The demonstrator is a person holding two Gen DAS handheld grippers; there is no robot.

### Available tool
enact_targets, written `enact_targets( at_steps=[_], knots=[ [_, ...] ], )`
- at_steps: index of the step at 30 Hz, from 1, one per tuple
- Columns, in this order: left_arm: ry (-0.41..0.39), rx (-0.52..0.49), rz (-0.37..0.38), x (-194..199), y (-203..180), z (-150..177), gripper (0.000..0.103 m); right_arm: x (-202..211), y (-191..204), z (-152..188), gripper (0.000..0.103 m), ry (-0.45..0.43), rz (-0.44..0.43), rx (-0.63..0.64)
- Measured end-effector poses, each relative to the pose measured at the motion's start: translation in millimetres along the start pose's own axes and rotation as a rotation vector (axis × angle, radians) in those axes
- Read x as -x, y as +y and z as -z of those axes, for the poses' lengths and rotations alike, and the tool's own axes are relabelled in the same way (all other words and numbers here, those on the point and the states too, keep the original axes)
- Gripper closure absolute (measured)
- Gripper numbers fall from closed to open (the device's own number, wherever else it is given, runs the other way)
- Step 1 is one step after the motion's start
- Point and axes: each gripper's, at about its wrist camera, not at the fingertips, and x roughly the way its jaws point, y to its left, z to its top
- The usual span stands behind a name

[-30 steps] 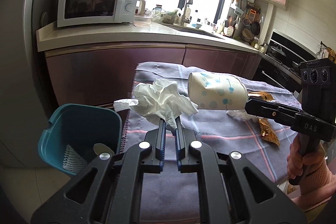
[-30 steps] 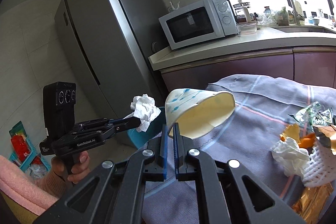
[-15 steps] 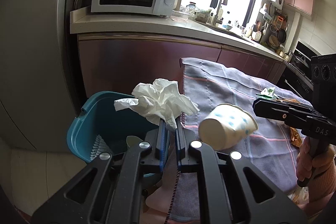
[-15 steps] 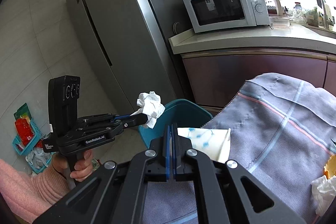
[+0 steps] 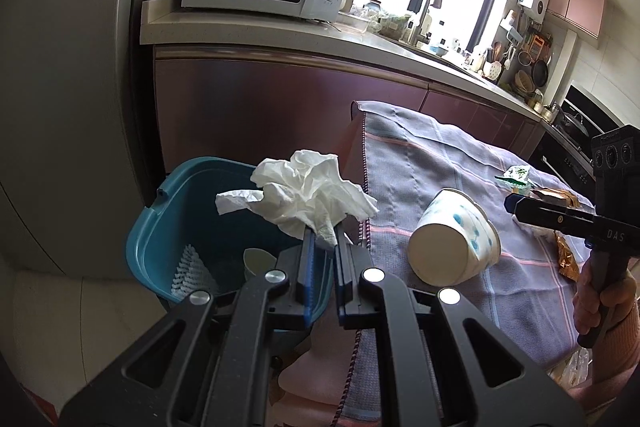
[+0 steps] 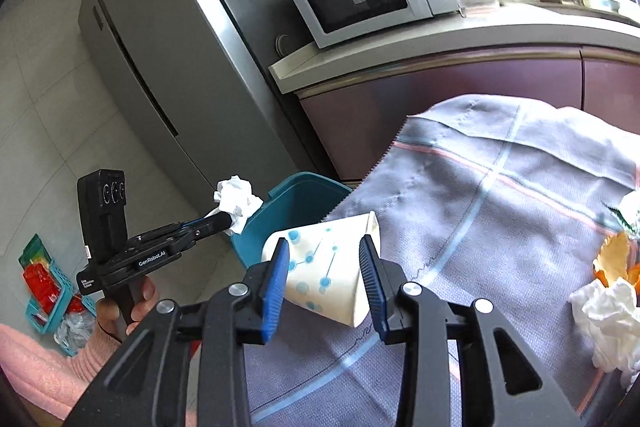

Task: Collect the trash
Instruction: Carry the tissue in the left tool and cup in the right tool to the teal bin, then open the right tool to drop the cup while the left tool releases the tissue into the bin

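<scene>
We note grey tablecloth (image 6: 520,195) over table, teal bin (image 5: 188,211) just beside its edge. Paper cup (image 6: 324,275) lies on side on cloth near bin edge, between spread fingers of right gripper (image 6: 326,281); we cannot tell whether pads touch it. Left gripper (image 5: 320,247) pinched tight on crumpled tissue (image 5: 308,195), held above bin rim. We record second tissue (image 6: 608,323) and orange peel (image 6: 616,259) on cloth, well apart from cup
</scene>
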Motion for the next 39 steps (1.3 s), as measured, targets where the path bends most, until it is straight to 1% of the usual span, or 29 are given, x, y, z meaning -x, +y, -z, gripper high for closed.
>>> enact_targets(
  at_steps=[4, 12, 14, 15, 16, 19, 24, 28, 33, 39],
  knots=[
    [0.009, 0.004, -0.006, -1.9, 0.9, 2.2, 0.095, -11.7, -7.6, 4.1, 0.069, 0.042, -0.038, -0.049],
    [0.019, 0.006, -0.010, -4.9, 2.2, 4.5, 0.095, -17.9, -14.9, 5.9, 0.070, 0.051, -0.070, -0.102],
    [0.024, 0.007, -0.011, -6.6, 2.8, 5.4, 0.095, -20.7, -14.4, 6.4, 0.081, 0.062, -0.082, -0.104],
    [0.027, 0.009, -0.013, -7.7, 3.3, 6.0, 0.095, -20.5, -14.2, 6.9, 0.091, 0.067, -0.091, -0.107],
    [0.030, 0.011, -0.014, -9.0, 3.9, 6.4, 0.095, -21.7, -13.3, 6.8, 0.097, 0.070, -0.096, -0.107],
    [0.038, 0.016, -0.021, -11.9, 6.9, 7.7, 0.095, -23.6, -7.4, 5.4, 0.100, 0.067, -0.117, -0.085],
    [0.044, 0.022, -0.038, -14.7, 14.3, 9.8, 0.095, -27.9, 8.0, -4.2, 0.101, 0.051, -0.141, -0.043],
    [0.045, 0.023, -0.052, -17.2, 19.5, 9.0, 0.095, -41.0, 19.4, -17.5, 0.101, 0.043, -0.161, -0.022],
    [0.056, 0.020, -0.081, -23.2, 25.8, 8.3, 0.095, -66.6, 35.5, -34.4, 0.101, 0.054, -0.179, 0.007],
    [0.089, 0.016, -0.122, -39.0, 37.7, 7.6, 0.095, -107.0, 51.1, -48.1, 0.101, 0.104, -0.160, 0.046]
  ],
)
